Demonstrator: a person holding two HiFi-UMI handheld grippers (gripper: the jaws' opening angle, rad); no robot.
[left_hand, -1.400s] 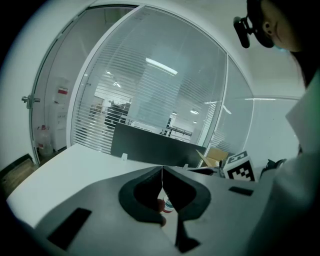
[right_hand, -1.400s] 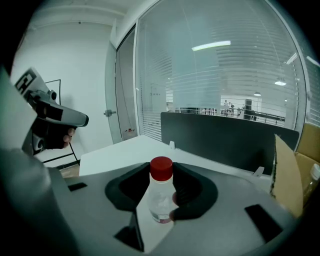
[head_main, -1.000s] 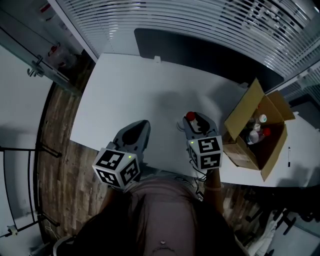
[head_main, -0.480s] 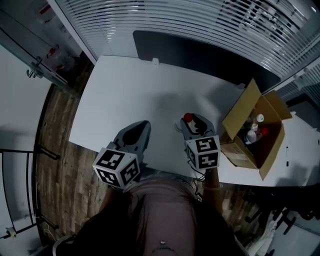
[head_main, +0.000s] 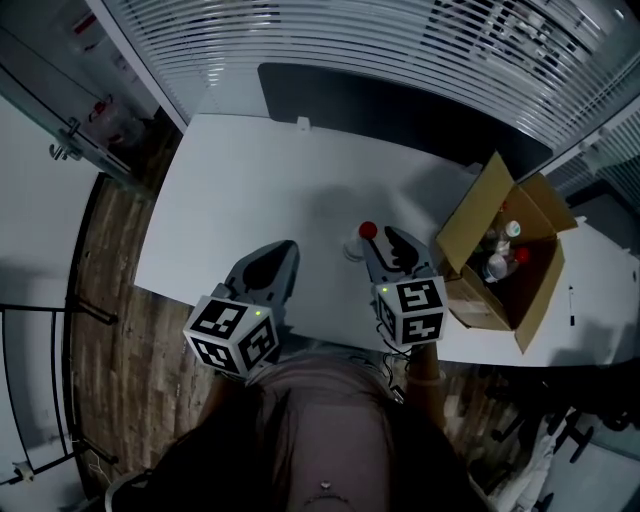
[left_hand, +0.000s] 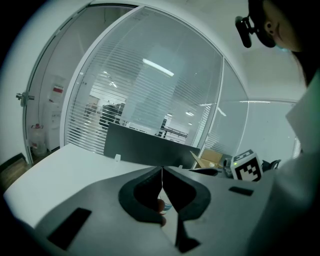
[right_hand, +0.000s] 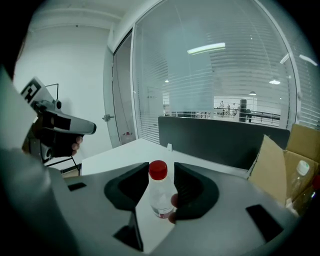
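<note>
Item: clear bottle (right_hand: 160, 196) with red cap, upright on the white table (head_main: 235, 185) towards its near edge, standing between the tongs of the right gripper (right_hand: 161, 172). The tongs are wide, with a gap showing along the bottle's left side. A second ago they were closed in on it, so the bottle now stands released on its own base. In the head view the cap sits just ahead and left of the tips. Left gripper (left_hand: 162, 175): tongs pressed together, holding nothing, over the table's near edge, apart from the bottle. Right of these: open cardboard box (head_main: 478, 215) containing further bottles (head_main: 500, 262). Behind: dark partition (head_main: 400, 105).
</note>
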